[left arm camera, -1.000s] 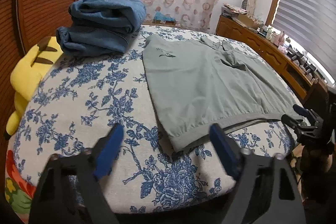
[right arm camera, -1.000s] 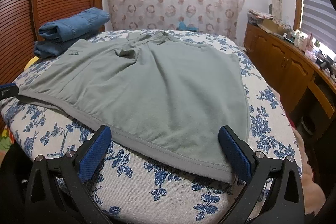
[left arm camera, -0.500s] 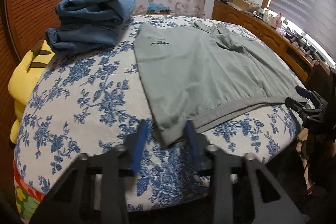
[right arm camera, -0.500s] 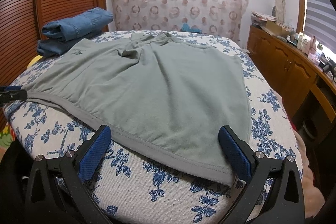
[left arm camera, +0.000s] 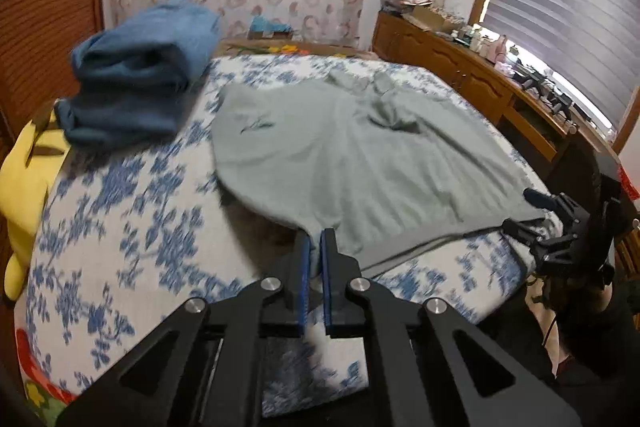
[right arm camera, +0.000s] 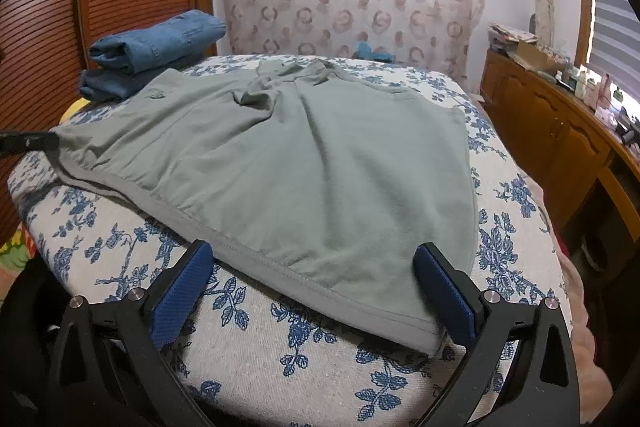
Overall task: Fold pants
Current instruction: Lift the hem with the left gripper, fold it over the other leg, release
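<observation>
While left fingers (left arm camera: 325, 267) pinch pants (left arm camera: 360, 163), right fingers (right arm camera: 182, 287) gape.

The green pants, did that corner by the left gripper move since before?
Yes. The left gripper shut on the green pants and lifted that waistband corner off the floral bedspread.

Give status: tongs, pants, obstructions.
Left tongs shut on waistband corner of the grey-green pants, lifting it. Right tongs open at the other waistband corner. Folded jeans sit beside, not touching.
</observation>
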Tool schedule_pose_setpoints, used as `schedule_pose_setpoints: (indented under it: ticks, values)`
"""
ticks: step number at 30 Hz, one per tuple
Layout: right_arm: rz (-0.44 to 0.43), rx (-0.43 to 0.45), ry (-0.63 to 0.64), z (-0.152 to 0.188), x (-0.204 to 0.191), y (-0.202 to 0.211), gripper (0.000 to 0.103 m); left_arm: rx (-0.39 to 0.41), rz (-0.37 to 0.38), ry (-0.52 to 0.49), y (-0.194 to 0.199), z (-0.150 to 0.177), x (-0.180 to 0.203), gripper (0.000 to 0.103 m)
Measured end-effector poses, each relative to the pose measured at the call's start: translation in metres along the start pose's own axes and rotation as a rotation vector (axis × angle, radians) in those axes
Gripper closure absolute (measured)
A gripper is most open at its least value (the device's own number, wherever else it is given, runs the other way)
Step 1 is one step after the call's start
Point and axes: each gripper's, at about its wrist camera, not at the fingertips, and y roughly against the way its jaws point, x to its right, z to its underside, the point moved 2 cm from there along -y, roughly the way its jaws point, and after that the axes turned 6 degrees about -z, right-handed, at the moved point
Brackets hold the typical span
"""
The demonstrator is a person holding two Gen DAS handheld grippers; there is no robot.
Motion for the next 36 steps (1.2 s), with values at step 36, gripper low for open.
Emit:
schedule_pose_setpoints:
  ticks: [36]
  values:
    - [-0.013, 0.058, -0.062, -0.012, 0.056, 0.048, 0.015, 0.037, 0.244, -0.230, -0.054, -0.097, 0.180, 0.099]
